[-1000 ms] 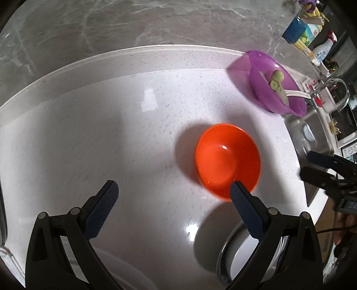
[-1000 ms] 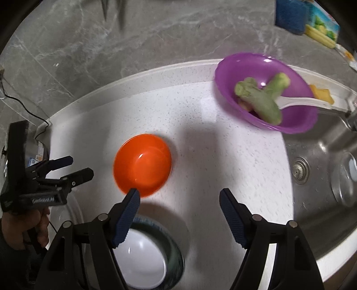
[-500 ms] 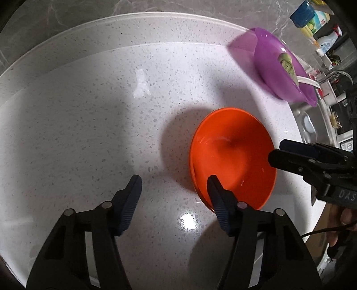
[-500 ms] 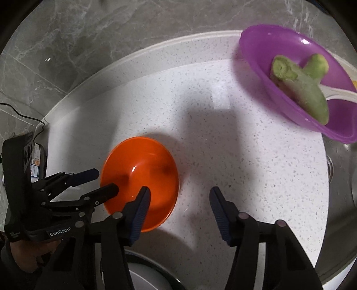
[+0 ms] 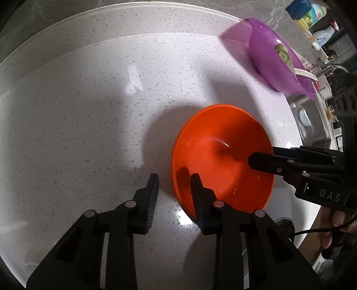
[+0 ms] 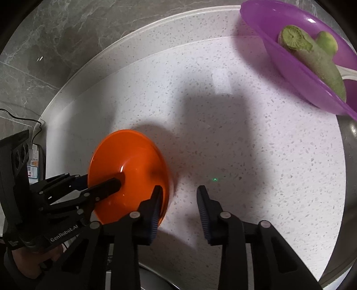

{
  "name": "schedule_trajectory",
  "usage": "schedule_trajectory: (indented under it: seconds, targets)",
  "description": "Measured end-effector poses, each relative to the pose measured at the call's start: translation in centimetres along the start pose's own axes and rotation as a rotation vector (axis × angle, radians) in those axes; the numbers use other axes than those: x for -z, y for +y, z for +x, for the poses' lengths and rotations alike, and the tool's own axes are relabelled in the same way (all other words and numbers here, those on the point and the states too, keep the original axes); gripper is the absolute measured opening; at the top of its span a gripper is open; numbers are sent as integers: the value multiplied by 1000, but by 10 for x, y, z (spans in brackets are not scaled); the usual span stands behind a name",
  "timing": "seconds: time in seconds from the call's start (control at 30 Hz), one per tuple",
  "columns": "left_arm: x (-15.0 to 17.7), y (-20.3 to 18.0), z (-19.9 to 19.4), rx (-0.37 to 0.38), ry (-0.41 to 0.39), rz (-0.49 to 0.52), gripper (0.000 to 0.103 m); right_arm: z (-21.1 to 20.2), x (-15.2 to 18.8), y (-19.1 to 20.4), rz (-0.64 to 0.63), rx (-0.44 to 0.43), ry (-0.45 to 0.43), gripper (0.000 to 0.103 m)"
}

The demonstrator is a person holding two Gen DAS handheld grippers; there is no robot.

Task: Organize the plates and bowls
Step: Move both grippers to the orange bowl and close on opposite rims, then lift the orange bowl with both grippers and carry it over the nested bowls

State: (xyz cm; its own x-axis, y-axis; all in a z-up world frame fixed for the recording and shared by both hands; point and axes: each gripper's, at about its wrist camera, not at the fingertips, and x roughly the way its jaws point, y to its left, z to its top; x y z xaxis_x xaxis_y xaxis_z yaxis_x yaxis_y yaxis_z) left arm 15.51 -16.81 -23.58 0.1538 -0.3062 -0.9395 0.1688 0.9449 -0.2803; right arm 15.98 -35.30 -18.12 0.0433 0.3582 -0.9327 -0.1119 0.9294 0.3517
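Observation:
An empty orange bowl (image 5: 223,156) sits on the white speckled counter (image 5: 89,111). My left gripper (image 5: 175,178) straddles its near-left rim, one finger inside the bowl and one outside, jaws partly closed with a gap. In the right wrist view the orange bowl (image 6: 133,165) is at lower left, and my right gripper (image 6: 179,191) straddles its right rim the same way, jaws partly open. Each gripper shows in the other's view, with a finger reaching into the bowl.
A purple bowl (image 6: 296,67) with green vegetable pieces (image 6: 312,58) and a white spoon stands at the back right, beside a steel sink (image 5: 305,118). Bottles (image 5: 312,15) stand behind it. A grey marble wall backs the counter. A metal rim shows at the near edge (image 6: 156,270).
Both grippers have moved in onto the orange bowl from either side and narrowed their jaws around its rim. The bowl has stayed on the counter.

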Motion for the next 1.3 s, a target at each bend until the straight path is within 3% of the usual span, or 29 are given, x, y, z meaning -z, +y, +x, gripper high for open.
schedule_trajectory:
  seconds: [0.1, 0.17, 0.67, 1.03, 1.3]
  targets:
    - [1, -4, 2, 11, 2, 11, 15, 2, -3, 2, -4, -16, 10, 24]
    - [1, -5, 1, 13, -1, 10, 13, 3, -3, 5, -12, -31, 15, 12]
    - [-3, -3, -12, 19, -16, -9, 10, -9, -9, 5, 0, -49, 0, 12]
    - [-3, -18, -54, 38, -60, 8, 10, -38, -5, 15, -10, -50, -44, 11]
    - [18, -37, -96, 57, -100, 25, 10, -75, 11, 23, -32, -41, -92, 11]
